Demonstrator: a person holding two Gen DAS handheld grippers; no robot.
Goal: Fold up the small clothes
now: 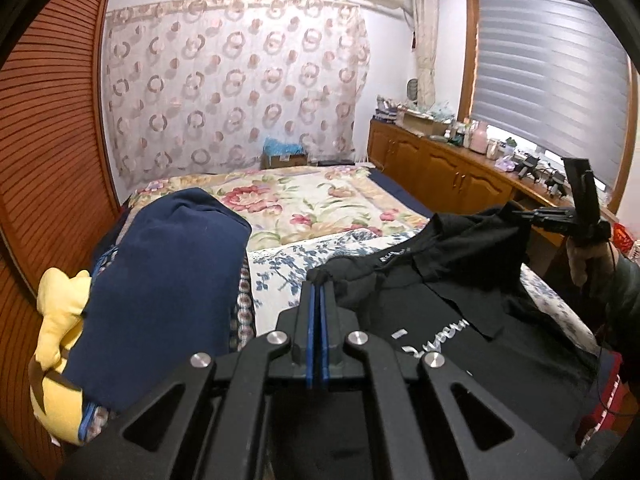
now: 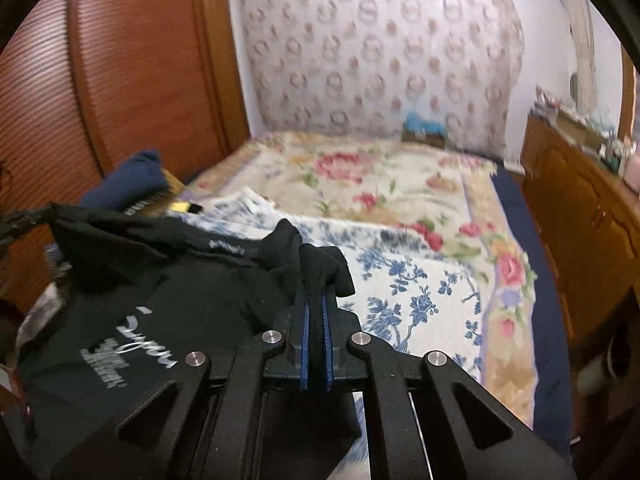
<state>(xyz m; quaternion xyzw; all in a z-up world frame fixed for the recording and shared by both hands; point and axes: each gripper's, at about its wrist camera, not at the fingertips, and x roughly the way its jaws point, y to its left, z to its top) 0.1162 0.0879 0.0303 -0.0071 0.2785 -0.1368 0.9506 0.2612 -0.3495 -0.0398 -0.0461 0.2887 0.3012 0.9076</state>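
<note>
A small black T-shirt (image 1: pixel 460 292) with white lettering hangs stretched between my two grippers above the bed. My left gripper (image 1: pixel 319 286) is shut on the shirt's left shoulder edge. My right gripper (image 2: pixel 316 280) is shut on the other shoulder of the shirt (image 2: pixel 132 292), with black cloth bunched over its tips. The right gripper also shows in the left wrist view (image 1: pixel 520 213), held by a hand, pinching the shirt's far corner. The left gripper's tip (image 2: pixel 16 220) shows at the left edge of the right wrist view. The shirt's lower part is hidden below the grippers.
A bed with a floral blanket (image 1: pixel 304 204) and a blue-flowered sheet (image 2: pixel 420 300) lies below. A navy folded bundle (image 1: pixel 160 300) and a yellow plush toy (image 1: pixel 56 344) sit at the left. A wooden wardrobe (image 1: pixel 48 160) stands left, a wooden cabinet (image 1: pixel 440 168) with clutter right.
</note>
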